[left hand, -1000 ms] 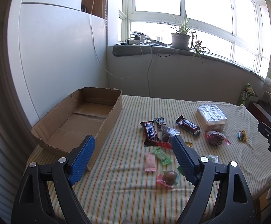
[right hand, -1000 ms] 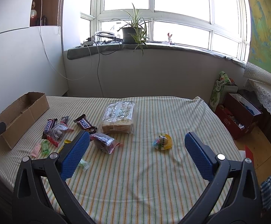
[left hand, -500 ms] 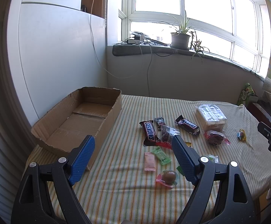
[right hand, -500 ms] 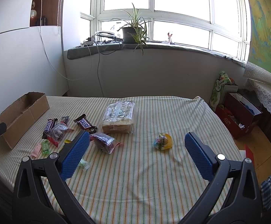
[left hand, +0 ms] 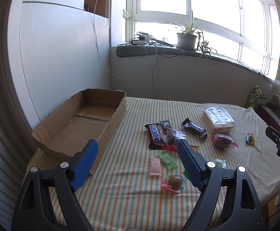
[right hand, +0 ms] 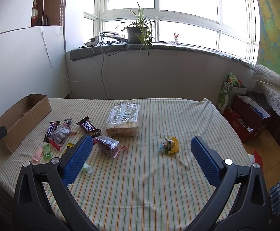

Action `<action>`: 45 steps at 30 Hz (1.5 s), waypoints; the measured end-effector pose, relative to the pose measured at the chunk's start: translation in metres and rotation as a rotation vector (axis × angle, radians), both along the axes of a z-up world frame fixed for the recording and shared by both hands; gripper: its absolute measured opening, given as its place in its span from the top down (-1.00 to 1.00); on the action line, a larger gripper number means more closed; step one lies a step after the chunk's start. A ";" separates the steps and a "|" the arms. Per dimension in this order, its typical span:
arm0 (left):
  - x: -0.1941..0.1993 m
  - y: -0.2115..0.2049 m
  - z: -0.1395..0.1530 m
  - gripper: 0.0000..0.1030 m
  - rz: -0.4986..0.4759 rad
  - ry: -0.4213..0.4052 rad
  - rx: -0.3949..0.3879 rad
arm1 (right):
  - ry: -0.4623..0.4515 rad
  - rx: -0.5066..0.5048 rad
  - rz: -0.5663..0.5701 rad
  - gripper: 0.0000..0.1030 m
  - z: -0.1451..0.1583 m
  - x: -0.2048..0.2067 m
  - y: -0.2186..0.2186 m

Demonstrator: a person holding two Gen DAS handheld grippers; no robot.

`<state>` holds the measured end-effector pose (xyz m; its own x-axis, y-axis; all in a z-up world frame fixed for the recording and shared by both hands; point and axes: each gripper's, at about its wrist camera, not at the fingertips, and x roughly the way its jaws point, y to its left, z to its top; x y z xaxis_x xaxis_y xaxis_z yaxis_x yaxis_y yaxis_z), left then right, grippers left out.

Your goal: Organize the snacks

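An empty cardboard box point(left hand: 82, 123) point(right hand: 22, 119) lies at the table's left side. Snacks are scattered to its right: two Snickers bars point(left hand: 155, 135) point(left hand: 194, 128), a clear bag of dark sweets point(left hand: 173, 137), a wrapped bread pack point(left hand: 218, 118) point(right hand: 124, 119), a red-edged dark packet point(left hand: 221, 140) point(right hand: 108, 145), pink point(left hand: 155, 166) and green point(left hand: 167, 158) wrapped candies, a round sweet in a pink wrapper point(left hand: 173, 182) and a yellow egg-shaped candy point(right hand: 169, 145). My left gripper point(left hand: 137, 160) is open above the table's near left. My right gripper point(right hand: 142, 156) is open, facing the yellow candy.
A striped cloth point(right hand: 140, 182) covers the table. A grey wall and a windowsill with a potted plant point(right hand: 138, 30) and cables stand behind it. A white cabinet point(left hand: 59, 57) flanks the box. A red box point(right hand: 247, 119) and bags sit on the floor at right.
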<state>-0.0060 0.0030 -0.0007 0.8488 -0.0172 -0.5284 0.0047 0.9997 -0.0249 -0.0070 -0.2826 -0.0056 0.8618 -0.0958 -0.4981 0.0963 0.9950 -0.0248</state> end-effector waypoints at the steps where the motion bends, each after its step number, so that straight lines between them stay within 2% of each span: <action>1: 0.000 0.000 0.000 -0.64 0.000 0.001 -0.001 | 0.000 0.000 0.000 -1.00 -0.001 0.000 0.000; 15: 0.004 0.004 -0.007 -0.64 -0.006 0.032 -0.008 | 0.032 0.002 0.011 -1.00 -0.009 0.010 0.002; 21: 0.003 0.009 -0.011 -0.64 -0.004 0.058 -0.003 | 0.054 0.014 0.055 -1.00 -0.011 0.018 -0.001; 23: 0.002 0.013 -0.015 -0.63 -0.002 0.075 0.003 | 0.065 0.020 0.082 -0.93 -0.014 0.020 -0.003; 26: 0.000 0.016 -0.023 -0.61 -0.014 0.109 -0.007 | 0.100 0.044 0.136 -0.70 -0.020 0.025 -0.006; 31: -0.001 0.014 -0.039 -0.26 -0.044 0.171 -0.024 | 0.186 0.097 0.231 -0.26 -0.037 0.034 -0.005; 33: -0.001 0.009 -0.043 -0.08 -0.083 0.198 -0.046 | 0.212 0.120 0.279 -0.23 -0.043 0.037 0.000; 35: 0.002 0.002 -0.047 0.01 -0.125 0.220 -0.068 | 0.228 0.125 0.322 -0.19 -0.048 0.039 0.008; 37: 0.004 -0.004 -0.050 0.06 -0.157 0.233 -0.086 | 0.245 0.127 0.367 -0.05 -0.051 0.042 0.016; 45: 0.019 -0.017 -0.057 0.33 -0.253 0.272 -0.125 | 0.324 0.085 0.501 0.15 -0.067 0.057 0.046</action>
